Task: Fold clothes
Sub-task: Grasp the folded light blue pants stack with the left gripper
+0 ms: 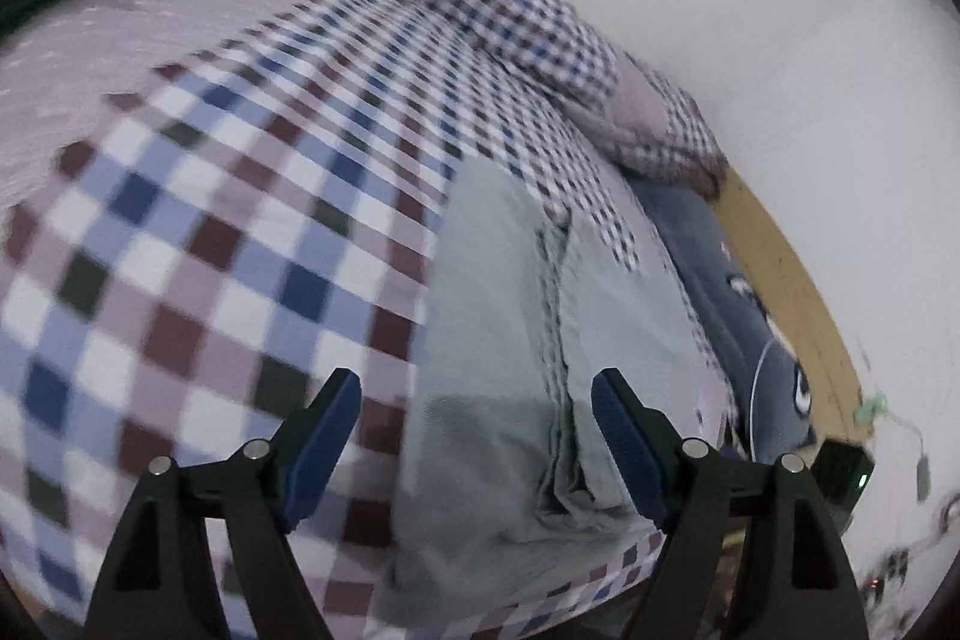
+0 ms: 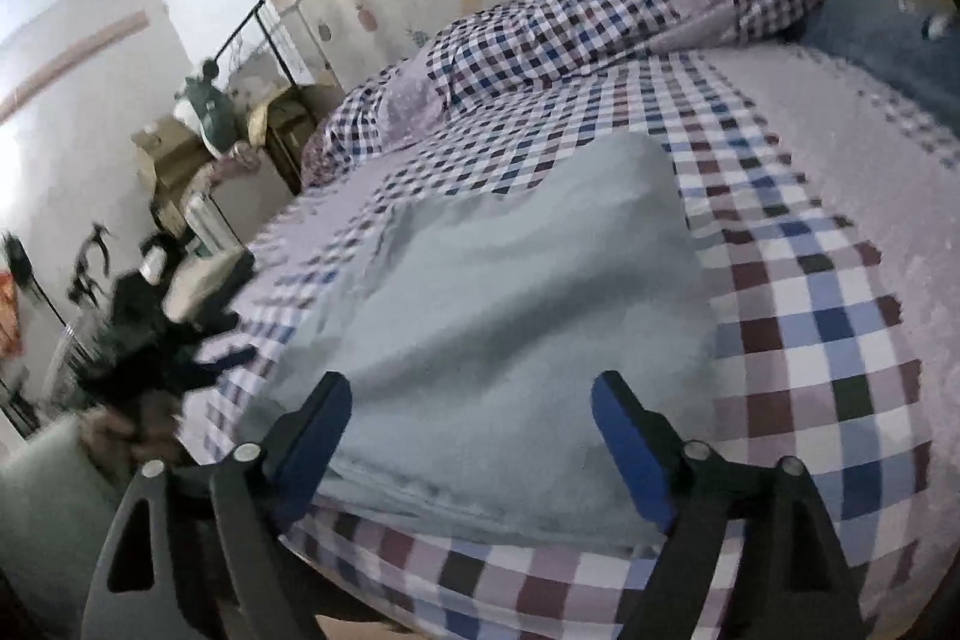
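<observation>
We hold both tongs — left (image 1: pixel 477 436), right (image 2: pixel 471 436) — apart over pale trousers (image 2: pixel 498 316). They lie flat on the checked bed (image 2: pixel 840 340), ready for folding.

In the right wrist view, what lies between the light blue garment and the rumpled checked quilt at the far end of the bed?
Only flat checked bedsheet separates the light blue garment from the quilt; nothing else shows there in the right wrist view.

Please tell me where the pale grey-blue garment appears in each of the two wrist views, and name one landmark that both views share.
Left wrist view: the pale grey-blue garment lies lower centre, its seam running down between the open fingers.
Right wrist view: the garment fills the centre, reaching down between the open fingers.
Shared landmark: the checked bedcover under it.
</observation>
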Available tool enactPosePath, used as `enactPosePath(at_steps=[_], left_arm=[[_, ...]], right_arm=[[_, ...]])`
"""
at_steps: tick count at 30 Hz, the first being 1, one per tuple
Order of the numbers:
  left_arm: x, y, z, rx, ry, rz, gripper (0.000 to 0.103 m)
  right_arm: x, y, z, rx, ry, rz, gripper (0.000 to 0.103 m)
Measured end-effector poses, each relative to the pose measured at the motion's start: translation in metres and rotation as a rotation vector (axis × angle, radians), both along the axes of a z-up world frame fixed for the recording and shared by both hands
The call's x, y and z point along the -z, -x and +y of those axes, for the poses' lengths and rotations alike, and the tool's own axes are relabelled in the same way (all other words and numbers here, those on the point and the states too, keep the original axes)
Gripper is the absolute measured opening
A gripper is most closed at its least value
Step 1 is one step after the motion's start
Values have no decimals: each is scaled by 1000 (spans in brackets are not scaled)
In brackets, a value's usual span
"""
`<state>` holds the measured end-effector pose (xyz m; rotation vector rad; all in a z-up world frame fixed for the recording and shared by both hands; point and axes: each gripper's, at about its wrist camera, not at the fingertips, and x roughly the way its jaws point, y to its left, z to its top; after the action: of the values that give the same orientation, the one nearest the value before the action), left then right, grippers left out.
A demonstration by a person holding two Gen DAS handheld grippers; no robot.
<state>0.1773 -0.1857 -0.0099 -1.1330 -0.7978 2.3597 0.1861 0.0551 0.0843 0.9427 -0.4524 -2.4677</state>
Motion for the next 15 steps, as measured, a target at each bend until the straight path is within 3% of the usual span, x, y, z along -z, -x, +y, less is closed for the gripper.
enactPosePath(at_steps=[9,15], left_arm=[[15,50,30,163,-30,-32,86],[18,76,33,218,-41,-46,92]], right_arm=[[10,43,59,40,131,-118,90],[26,73,75,2,117,-206,90]])
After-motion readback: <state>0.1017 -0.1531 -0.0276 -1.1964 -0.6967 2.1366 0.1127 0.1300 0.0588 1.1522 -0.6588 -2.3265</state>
